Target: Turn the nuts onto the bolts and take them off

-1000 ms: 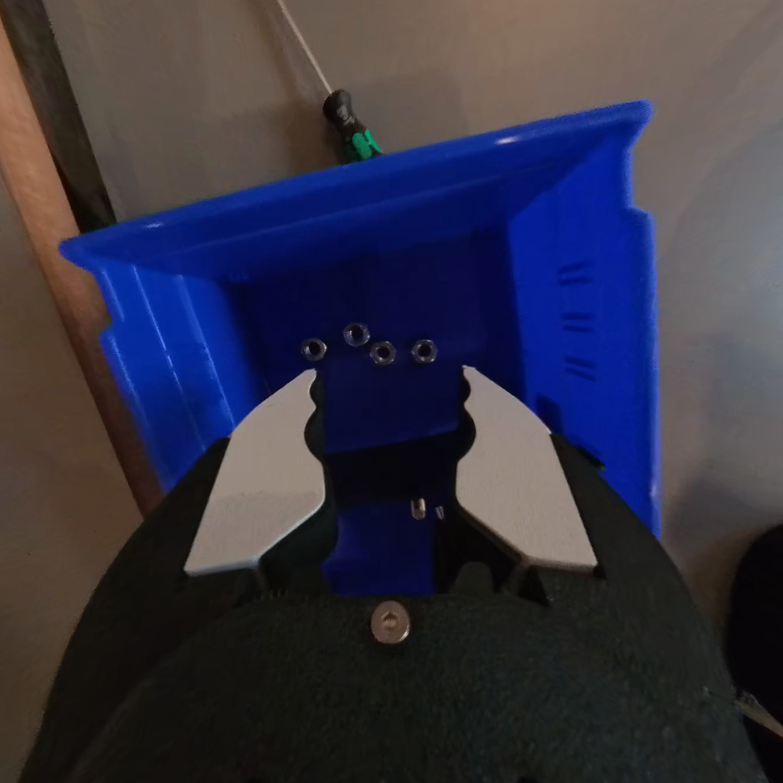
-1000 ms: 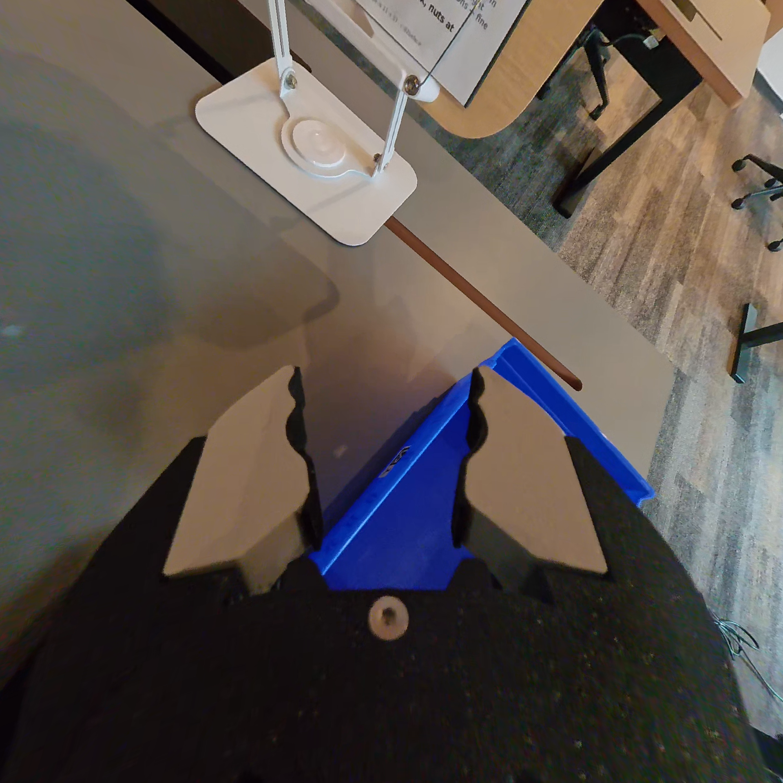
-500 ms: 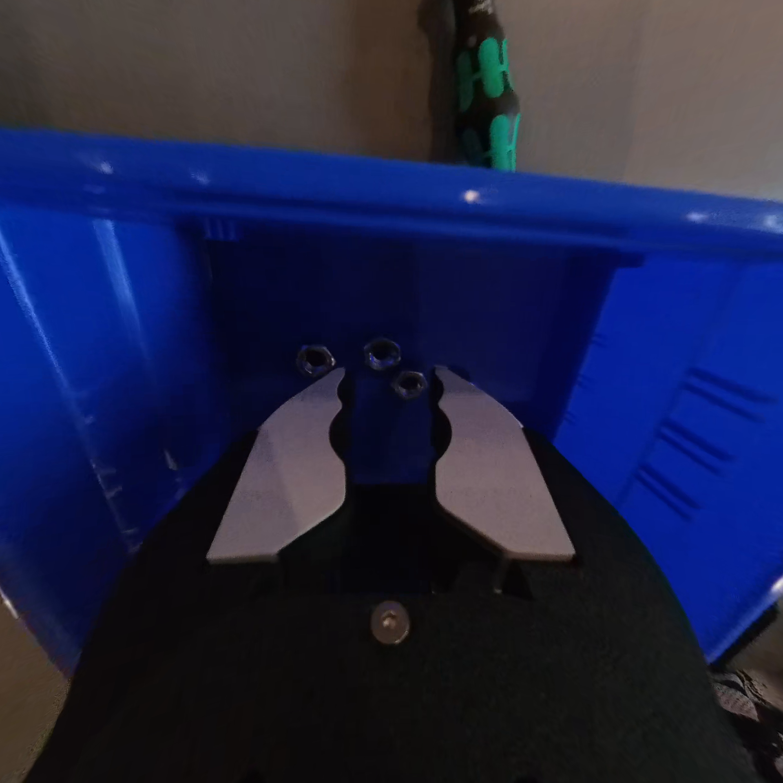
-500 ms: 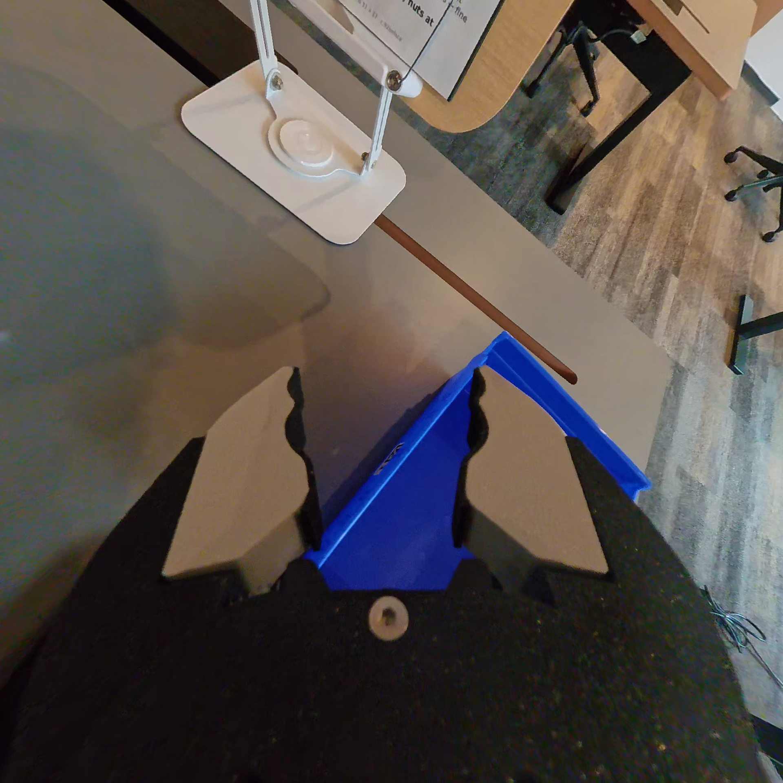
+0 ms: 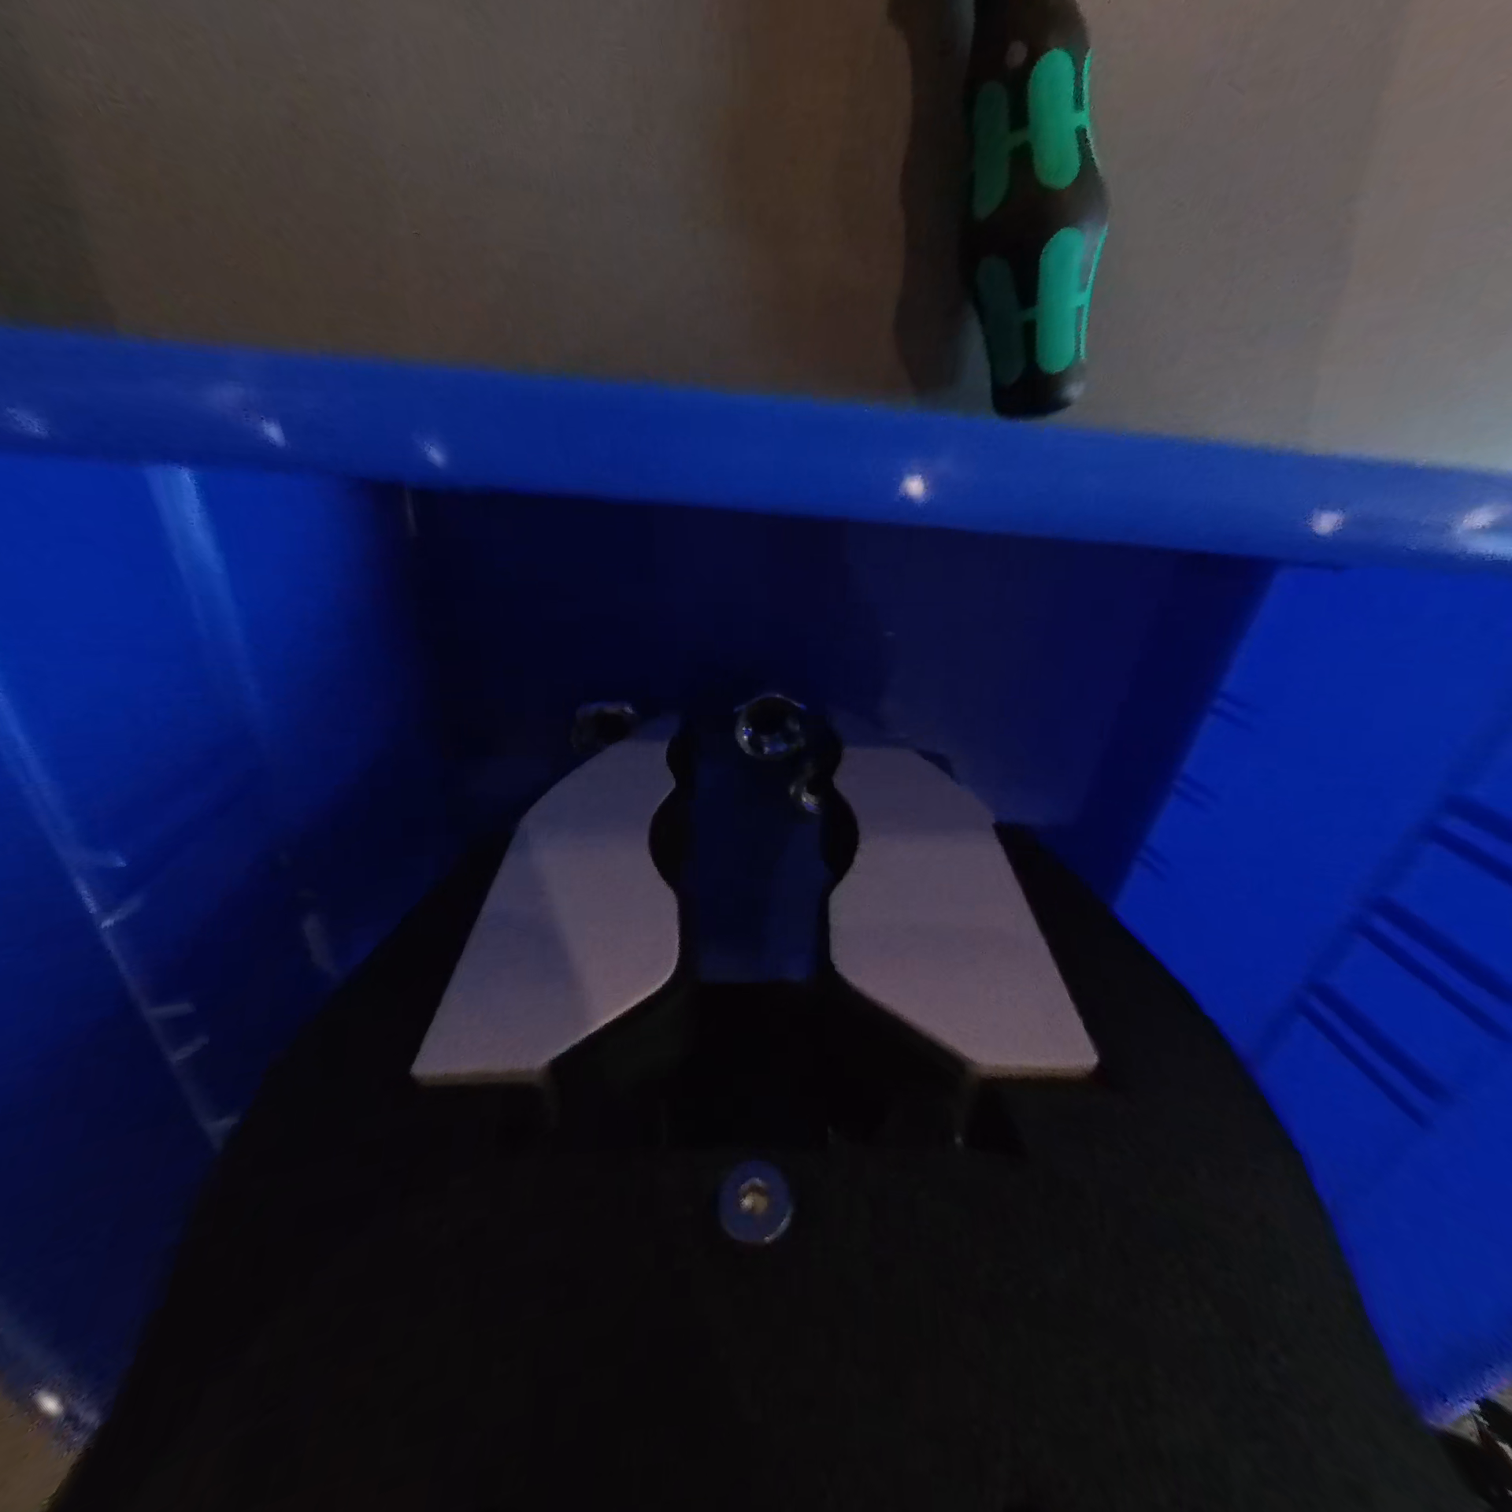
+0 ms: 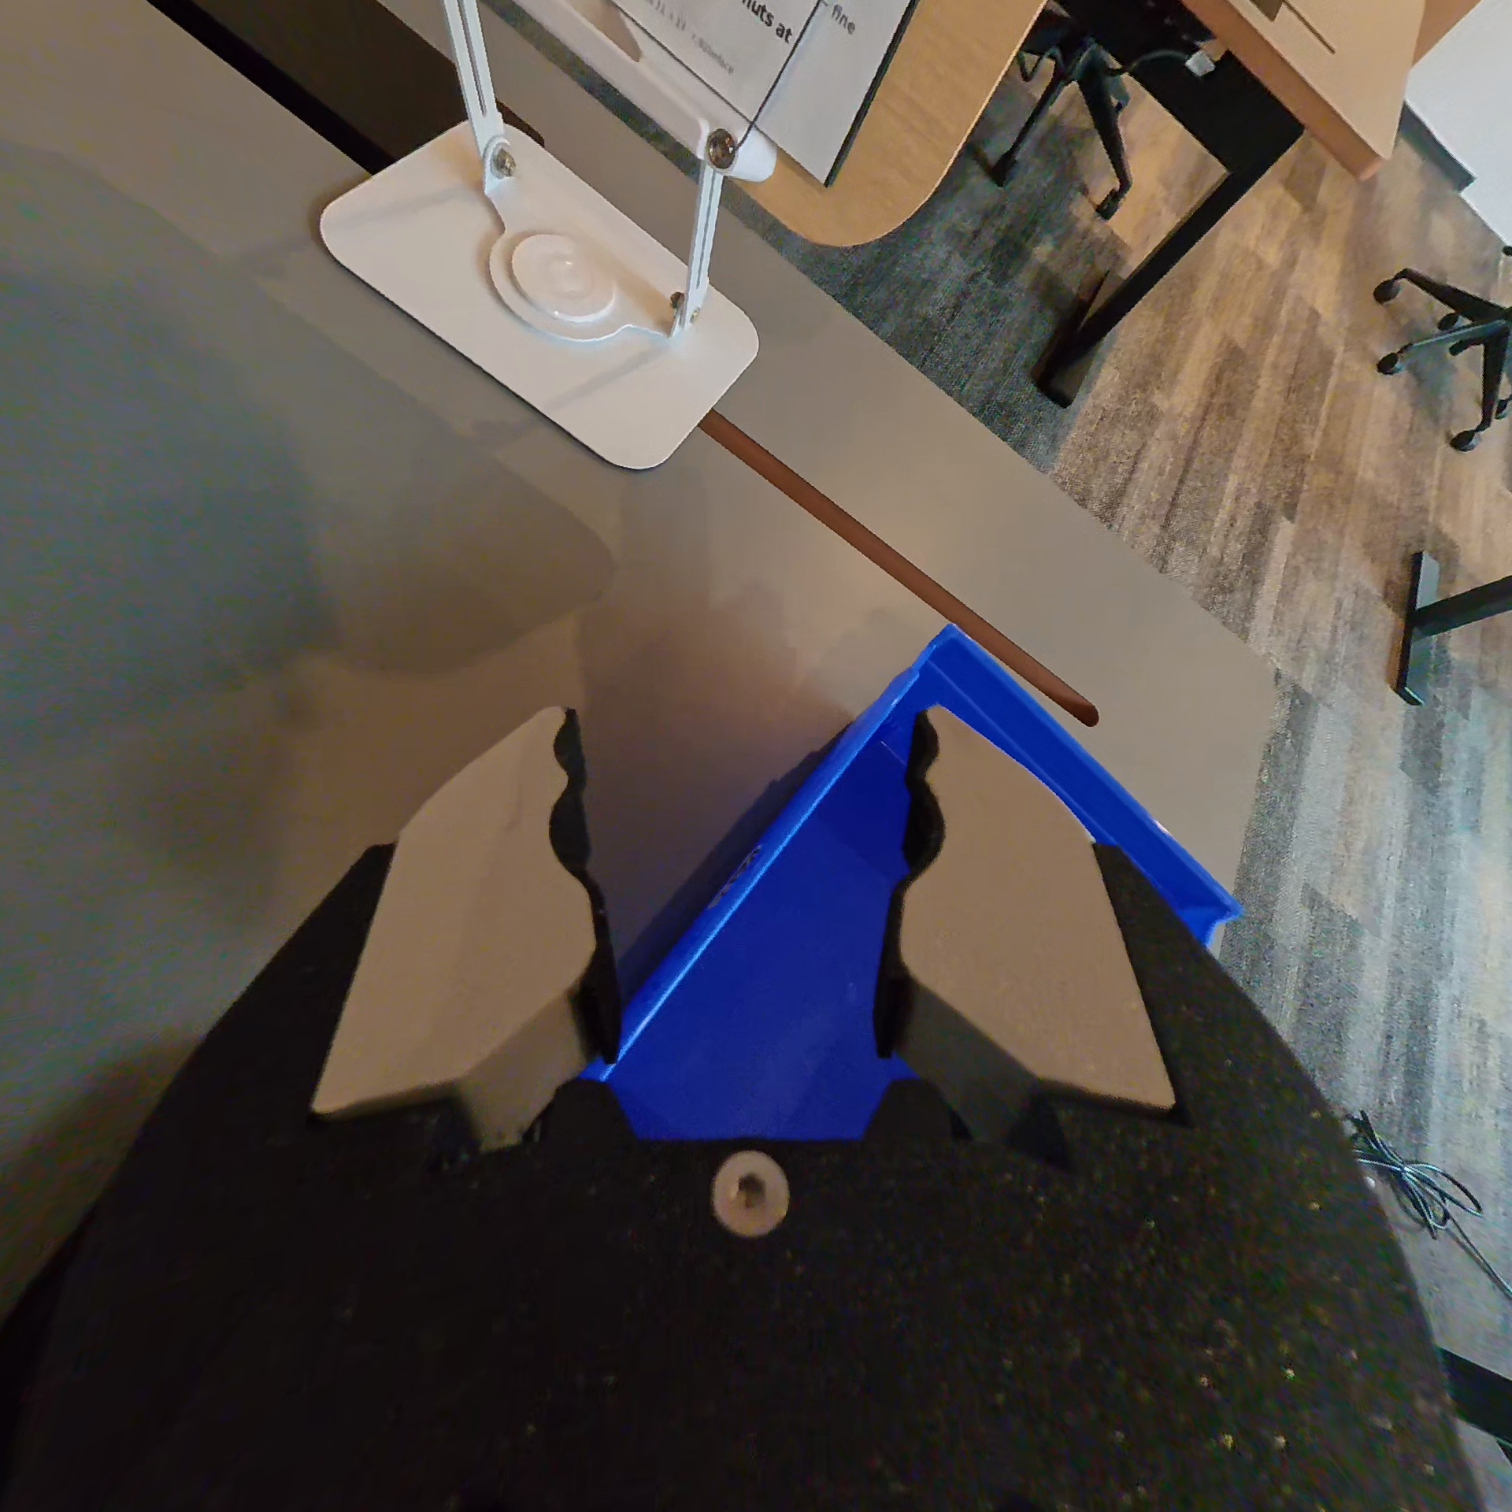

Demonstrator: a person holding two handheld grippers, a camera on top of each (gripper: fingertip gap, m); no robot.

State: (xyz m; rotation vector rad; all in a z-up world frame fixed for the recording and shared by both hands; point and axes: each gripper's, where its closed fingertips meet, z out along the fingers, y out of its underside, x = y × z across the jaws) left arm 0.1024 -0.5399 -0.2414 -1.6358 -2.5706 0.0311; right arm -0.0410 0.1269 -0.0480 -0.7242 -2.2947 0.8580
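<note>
1. The left gripper is deep inside the blue bin, tips close to the floor. Its jaws stand part open with a narrow gap, and nothing is clamped yet.
2. One nut sits right in the gap at the tips, at 12 o'clock from the gripper. A second nut touches or nearly touches the inner edge of the right finger, at about 1 o'clock. A third nut peeks past the left finger at 11 o'clock.
3. The step in hand looks like picking one nut. To do it well, centre the gap on the middle nut so the second one is not caught with it.
4. Close slowly on two opposite flats, low on the nut, so it does not pop out or tip.
5. The light in the bin is dim and the view is blurred, so I cannot tell whether the tips touch the floor.
6. The right gripper hovers over the bin's near corner, jaws wide apart and empty. No bolt shows in either view.
7. A screwdriver lies beyond the bin at 1 o'clock; a white stand is at 11 o'clock in the right view.
</note>
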